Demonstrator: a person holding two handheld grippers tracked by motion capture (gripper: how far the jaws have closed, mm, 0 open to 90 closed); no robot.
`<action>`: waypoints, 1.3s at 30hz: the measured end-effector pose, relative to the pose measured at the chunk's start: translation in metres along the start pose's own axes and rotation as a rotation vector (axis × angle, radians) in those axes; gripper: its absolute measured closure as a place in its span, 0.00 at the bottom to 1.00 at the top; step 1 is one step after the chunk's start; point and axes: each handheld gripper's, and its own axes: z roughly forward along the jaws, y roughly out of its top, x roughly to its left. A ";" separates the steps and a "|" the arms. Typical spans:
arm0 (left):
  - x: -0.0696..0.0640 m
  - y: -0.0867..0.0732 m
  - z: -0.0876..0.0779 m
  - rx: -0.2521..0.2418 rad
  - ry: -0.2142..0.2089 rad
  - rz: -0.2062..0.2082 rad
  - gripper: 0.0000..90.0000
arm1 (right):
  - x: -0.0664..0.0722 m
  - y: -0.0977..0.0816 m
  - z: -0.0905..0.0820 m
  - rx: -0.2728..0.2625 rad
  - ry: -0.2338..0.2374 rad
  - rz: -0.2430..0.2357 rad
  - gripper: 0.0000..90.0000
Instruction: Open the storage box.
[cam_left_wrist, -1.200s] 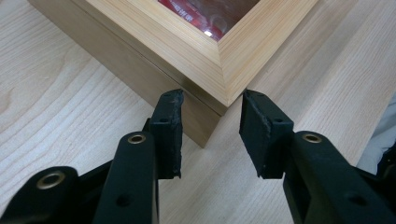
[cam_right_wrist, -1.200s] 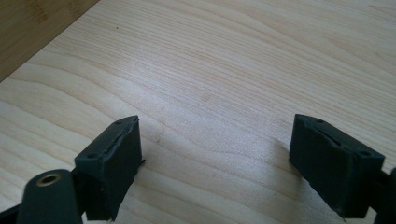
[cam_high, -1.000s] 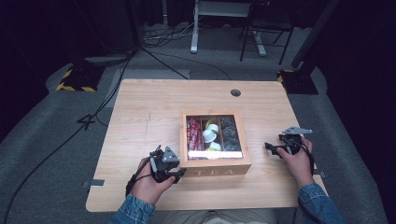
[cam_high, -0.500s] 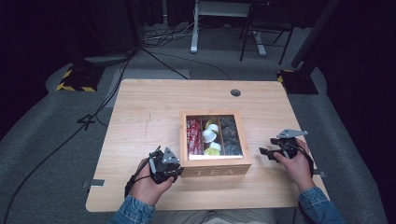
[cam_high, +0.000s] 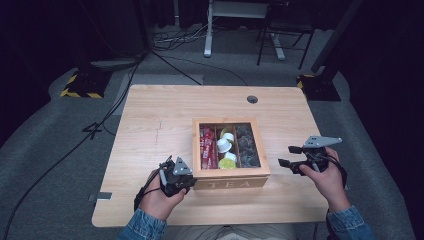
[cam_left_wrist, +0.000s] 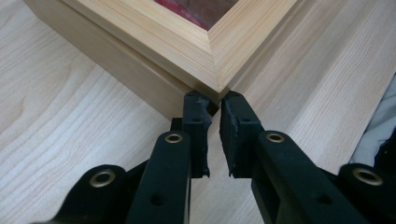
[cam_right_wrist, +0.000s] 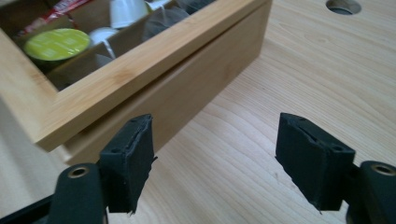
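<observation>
where the wooden table (cam_high: 150, 120) holds it near the front edge, a wooden tea box (cam_high: 231, 177) keeps red packets (cam_high: 205, 147) left, white and green-topped pods (cam_high: 226, 150) in the middle and dark sachets (cam_high: 246, 145) right. the left gripper (cam_left_wrist: 212, 116), jaws nearly together, touches the box's front-left corner. the right gripper (cam_right_wrist: 215, 163) hangs wide apart beside its right wall.

Left claw (cam_high: 186, 177): held in the left hand (cam_high: 157, 192), low over the tabletop, jaws nearly closed with a narrow gap, tips pointing forward and to the right.
Right claw (cam_high: 289, 156): held in the right hand (cam_high: 327, 175), raised slightly, jaws spread wide apart, pointing left.
Forearms: denim sleeves.
</observation>
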 end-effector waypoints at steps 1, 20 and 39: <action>0.000 0.001 -0.001 -0.006 0.001 0.000 0.91 | 0.002 0.001 -0.002 -0.004 0.007 -0.006 0.30; 0.002 0.008 -0.008 -0.123 0.011 -0.015 0.92 | 0.043 0.017 -0.004 -0.001 0.100 -0.149 0.21; 0.001 0.008 -0.007 -0.185 0.039 -0.027 0.88 | 0.051 0.012 0.024 -0.158 0.063 -0.146 0.20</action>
